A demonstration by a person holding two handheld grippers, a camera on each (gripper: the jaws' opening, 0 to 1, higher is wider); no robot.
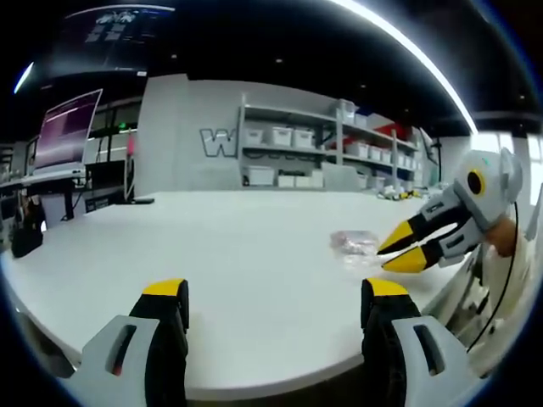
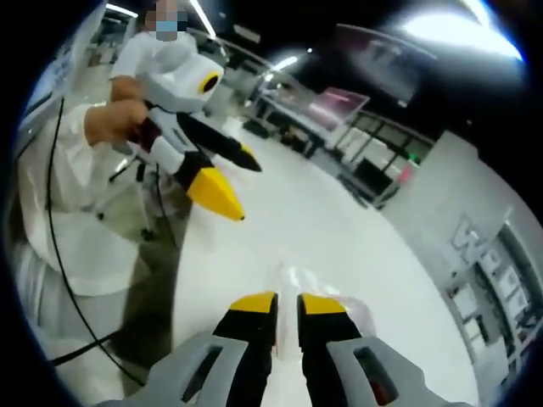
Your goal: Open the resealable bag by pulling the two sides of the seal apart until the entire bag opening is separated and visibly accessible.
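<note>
A small clear resealable bag lies flat on the white table, towards its right side. My left gripper hangs over the table's near edge with its jaws wide apart and nothing between them. My right gripper reaches in from the right, with its yellow tips a narrow gap apart at the bag's right edge. In the right gripper view the bag lies just ahead of my right gripper, and whether the tips touch it is unclear. My left gripper is held open off to the upper left, well away from the bag.
Shelves with white bins stand behind the table, and a monitor stands at the far left. A person in white clothes stands at the table edge holding the grippers, with a black cable hanging down.
</note>
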